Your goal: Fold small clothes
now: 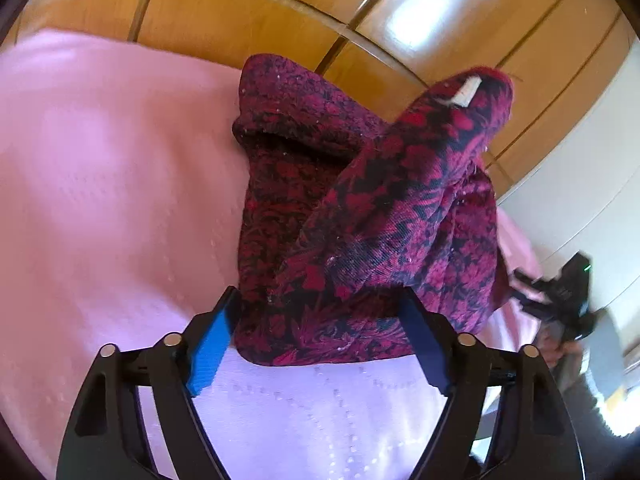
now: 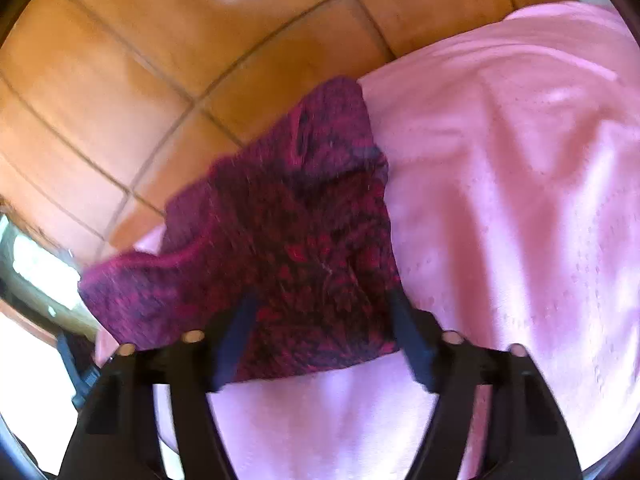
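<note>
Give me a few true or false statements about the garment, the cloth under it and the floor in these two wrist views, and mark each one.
1. The red and black floral garment lies on a pink cloth. True.
2. The floor is grey carpet. False: it is orange-brown tile with dark grout lines.
3. A white label shows on the garment's raised fold. True.
4. The garment lies spread flat in one layer. False: it is bunched, with a fold standing up.
5. The left claw is shut tight with nothing between its fingers. False: its fingers stand apart, with the garment's near edge between them.
</note>
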Tool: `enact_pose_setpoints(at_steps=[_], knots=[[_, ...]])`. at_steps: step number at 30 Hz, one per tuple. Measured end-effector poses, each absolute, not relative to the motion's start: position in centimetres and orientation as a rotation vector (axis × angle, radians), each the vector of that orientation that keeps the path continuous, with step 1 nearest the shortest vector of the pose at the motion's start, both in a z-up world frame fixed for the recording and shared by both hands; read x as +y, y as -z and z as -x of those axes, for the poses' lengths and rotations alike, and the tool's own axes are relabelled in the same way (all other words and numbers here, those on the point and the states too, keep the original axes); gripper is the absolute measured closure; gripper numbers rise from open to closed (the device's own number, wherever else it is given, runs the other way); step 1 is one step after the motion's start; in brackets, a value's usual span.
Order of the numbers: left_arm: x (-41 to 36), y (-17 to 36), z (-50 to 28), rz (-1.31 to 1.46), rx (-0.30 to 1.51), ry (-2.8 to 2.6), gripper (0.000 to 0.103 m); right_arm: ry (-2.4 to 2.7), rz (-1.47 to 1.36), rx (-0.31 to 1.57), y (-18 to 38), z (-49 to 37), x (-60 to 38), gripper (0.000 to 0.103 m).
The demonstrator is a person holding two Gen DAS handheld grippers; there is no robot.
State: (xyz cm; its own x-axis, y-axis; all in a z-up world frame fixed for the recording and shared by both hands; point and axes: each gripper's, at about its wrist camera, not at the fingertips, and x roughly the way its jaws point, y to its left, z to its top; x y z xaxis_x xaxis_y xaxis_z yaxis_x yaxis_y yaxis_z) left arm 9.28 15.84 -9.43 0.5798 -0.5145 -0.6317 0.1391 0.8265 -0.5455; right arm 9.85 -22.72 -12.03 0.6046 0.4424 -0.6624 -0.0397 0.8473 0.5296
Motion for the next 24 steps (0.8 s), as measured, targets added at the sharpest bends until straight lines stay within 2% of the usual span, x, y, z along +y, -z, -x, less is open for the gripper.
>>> enact_pose_setpoints(at_steps=[1,2,4,6,14,16,17,18,20,24], knots=[[16.1,9.5,-9.3,0.487,0.878,0.404,0.027,-0.292,-0.475,0.887,12.1,-9.9,-22.5,0.044],[16.3,9.6,-9.3,0.495,0.88,0.412,0.033,-0.292,-0.453,0.89,12.1,-10.1,-22.2,0.049],[16.8,9.7,-9.2,0.511,0.891,0.44,0.054,-0.285,-0.387,0.909,12.3,-10.5,-21.7,0.058],[17.1,9.7,-9.3,0.521,0.899,0.456,0.06,-0.281,-0.328,0.93,12.8,-11.0,-21.3,0.061],[17.4,9.9,-9.0,0.542,0.901,0.468,0.061,-0.3,-0.27,0.954,13.3,-11.4,-20.8,0.06],[17.2,9.8,-9.2,0.536,0.901,0.468,0.061,-0.298,-0.239,0.963,13.2,-11.2,-20.4,0.062],[17.1,9.8,-9.3,0.543,0.904,0.474,0.061,-0.292,-0.226,0.966,13.1,-11.1,-20.3,0.068],[17.1,9.9,-9.5,0.55,0.908,0.478,0.065,-0.279,-0.206,0.969,13.1,-10.9,-20.2,0.071],[17.1,9.9,-9.4,0.555,0.911,0.477,0.085,-0.267,-0.199,0.968,12.8,-10.5,-20.1,0.083],[17.2,9.4,-8.1,0.532,0.895,0.478,0.09,-0.259,-0.198,0.953,11.9,-8.9,-20.3,0.088]])
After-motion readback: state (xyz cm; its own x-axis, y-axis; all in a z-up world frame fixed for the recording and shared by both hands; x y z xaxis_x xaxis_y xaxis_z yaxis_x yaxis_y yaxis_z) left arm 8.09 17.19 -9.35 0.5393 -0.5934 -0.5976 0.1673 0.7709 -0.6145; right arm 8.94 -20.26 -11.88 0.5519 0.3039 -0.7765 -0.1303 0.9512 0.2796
